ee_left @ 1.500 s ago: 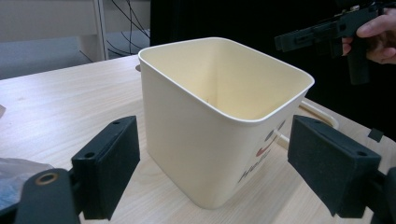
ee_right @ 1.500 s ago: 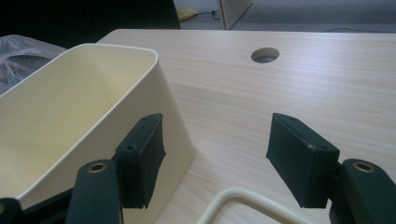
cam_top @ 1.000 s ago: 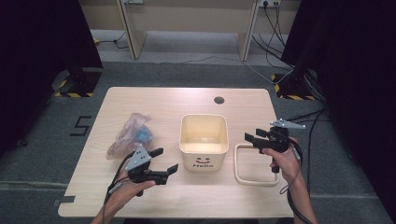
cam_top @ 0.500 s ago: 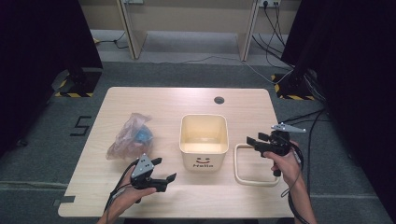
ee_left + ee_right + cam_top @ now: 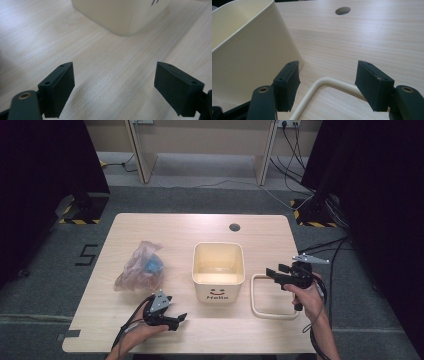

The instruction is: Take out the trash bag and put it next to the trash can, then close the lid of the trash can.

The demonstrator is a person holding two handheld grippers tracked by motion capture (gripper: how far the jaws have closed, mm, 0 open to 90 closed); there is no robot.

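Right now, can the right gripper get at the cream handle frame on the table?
Probably yes. The right gripper is open just above the frame, whose near corner lies between its jaws, with nothing between them.

Lab — black curtains [image 5: 45, 180]; taped floor [image 5: 75, 221]

Bag [image 5: 139, 270] left of bin [image 5: 218, 270]; frame [image 5: 274, 296] right (table [image 5: 260, 232]).
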